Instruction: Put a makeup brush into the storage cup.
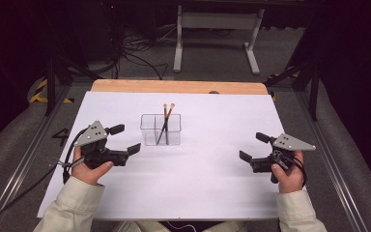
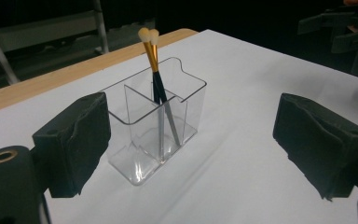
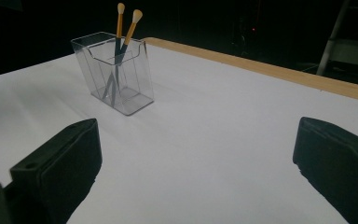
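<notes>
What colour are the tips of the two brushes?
The brush tips are cream-white, above golden-orange ferrules; the left gripper view shows them best.

Clear holder [image 1: 161,129] alone mid-sheet [image 1: 212,193]

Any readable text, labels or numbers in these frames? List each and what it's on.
None: no words, brands, numbers or signs can be read.
Clear organizer: no print.
Two brushes: no marking legible on the handles.
White table cover: blank.
Grey plates on the left gripper and right gripper: unmarked.
</notes>
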A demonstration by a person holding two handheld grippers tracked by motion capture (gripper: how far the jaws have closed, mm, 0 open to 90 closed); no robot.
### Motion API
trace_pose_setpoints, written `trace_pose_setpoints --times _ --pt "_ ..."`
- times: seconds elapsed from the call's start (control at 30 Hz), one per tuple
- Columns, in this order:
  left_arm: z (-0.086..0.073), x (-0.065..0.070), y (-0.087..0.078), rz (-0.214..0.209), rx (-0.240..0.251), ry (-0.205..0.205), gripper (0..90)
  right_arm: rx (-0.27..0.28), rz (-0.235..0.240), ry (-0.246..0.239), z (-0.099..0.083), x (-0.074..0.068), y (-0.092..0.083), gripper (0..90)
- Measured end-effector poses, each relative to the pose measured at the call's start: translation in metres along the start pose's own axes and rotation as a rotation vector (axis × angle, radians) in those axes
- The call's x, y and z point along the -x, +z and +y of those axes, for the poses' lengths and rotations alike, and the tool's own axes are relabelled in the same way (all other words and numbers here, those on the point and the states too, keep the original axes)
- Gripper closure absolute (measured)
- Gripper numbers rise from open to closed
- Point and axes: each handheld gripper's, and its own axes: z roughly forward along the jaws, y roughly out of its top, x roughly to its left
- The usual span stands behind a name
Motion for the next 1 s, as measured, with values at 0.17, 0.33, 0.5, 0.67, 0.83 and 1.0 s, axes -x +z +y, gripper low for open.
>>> trace_pose_setpoints --times 0.17,0.33,0.5,0.67,0.83,1.0 --pt "-0.012 -0.002 -0.002 0.002 -0.007 -0.011 11.4 0.015 0.011 -0.015 -0.001 0.001 -0.001 1.8" --pt "-0.024 -0.002 -0.007 -0.004 0.009 -0.038 11.6 0.036 0.041 -0.02 -0.004 0.004 -0.003 1.8" --pt "-0.035 -0.003 -0.011 -0.003 0.022 -0.052 11.5 0.033 0.054 -0.023 -0.009 0.005 -0.003 1.8" --pt "-0.046 -0.007 -0.013 -0.009 0.026 -0.071 10.7 0.03 0.063 -0.025 -0.014 0.003 -0.003 1.8" --pt "-0.06 -0.017 -0.017 -0.001 0.017 -0.074 9.8 0.034 0.084 -0.03 -0.021 0.002 -0.003 1.8" --pt "-0.068 -0.021 -0.02 0.002 0.013 -0.077 9.7 0.036 0.096 -0.028 -0.025 0.001 -0.002 1.9"
